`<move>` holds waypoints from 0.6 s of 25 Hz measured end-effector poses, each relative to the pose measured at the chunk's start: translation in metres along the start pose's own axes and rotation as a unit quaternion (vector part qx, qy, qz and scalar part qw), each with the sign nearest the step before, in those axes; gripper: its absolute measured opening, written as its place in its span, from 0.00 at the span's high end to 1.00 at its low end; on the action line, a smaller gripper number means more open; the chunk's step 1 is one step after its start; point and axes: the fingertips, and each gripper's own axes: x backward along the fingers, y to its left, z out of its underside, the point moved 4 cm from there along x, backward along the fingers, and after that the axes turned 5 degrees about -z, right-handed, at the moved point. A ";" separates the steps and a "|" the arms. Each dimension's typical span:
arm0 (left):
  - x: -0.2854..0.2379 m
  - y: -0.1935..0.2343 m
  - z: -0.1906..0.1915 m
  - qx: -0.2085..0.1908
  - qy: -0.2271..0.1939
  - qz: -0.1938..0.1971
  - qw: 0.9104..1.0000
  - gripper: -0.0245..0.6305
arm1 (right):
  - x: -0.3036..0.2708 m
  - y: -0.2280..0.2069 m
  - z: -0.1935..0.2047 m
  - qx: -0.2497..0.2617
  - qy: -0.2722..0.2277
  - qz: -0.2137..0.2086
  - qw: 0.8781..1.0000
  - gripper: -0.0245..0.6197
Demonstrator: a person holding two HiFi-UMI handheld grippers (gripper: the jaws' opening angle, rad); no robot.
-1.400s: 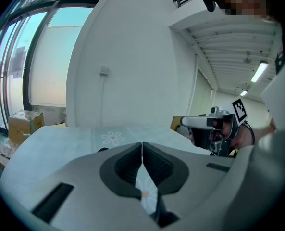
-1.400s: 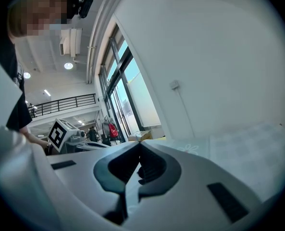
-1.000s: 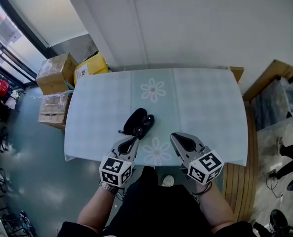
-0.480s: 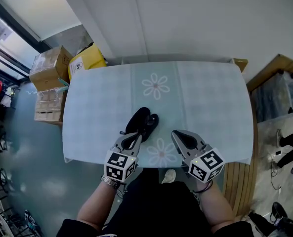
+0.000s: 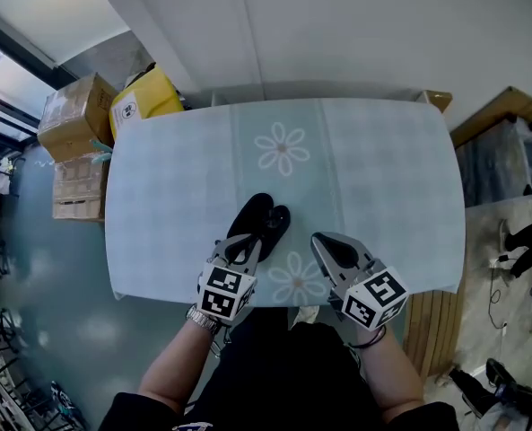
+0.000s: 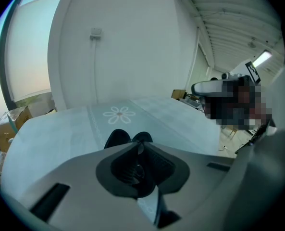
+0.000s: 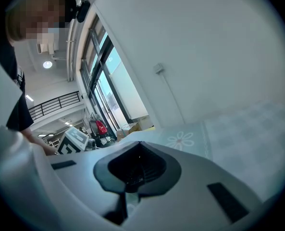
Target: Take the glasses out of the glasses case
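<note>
table: covered w/ pale blue-green checked cloth, daisy prints down its mid strip; filled most of head view.
cardboard boxes: stacked on floor off table's far-left corner.
yellow box: on floor at table's far-left corner, just beside the cardboard boxes, on their wall side.
right gripper: over table's near edge, right of centre, tips pointing toward table's far side. Jaws closed together, nothing b/w them per right gripper view. Well apart from the case.
left gripper: over table's near edge, left of centre, angled in toward table's middle. Jaws pressed together, nothing seen b/w them in left gripper view. Tips overlapped the near end of the case in head view; contact couldn't be told.
glasses case: black, lying open as two rounded lobes on the cloth, a bit nearer than table's centre and slightly left, just past the left gripper's tips. What lay inside couldn't be made out.
near daisy print: on cloth at table's near edge, b/w the two grippers.
far daisy print: on table's mid strip, far side of the case.
</note>
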 end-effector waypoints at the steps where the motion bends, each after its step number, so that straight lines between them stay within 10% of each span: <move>1: -0.005 0.001 0.003 -0.005 0.008 0.001 1.000 0.92 | -0.002 -0.002 0.002 -0.002 0.001 0.002 1.000 0.93; 15: -0.059 0.009 0.024 -0.066 0.110 0.001 0.992 0.80 | -0.010 -0.023 0.018 -0.036 0.009 0.027 0.999 0.93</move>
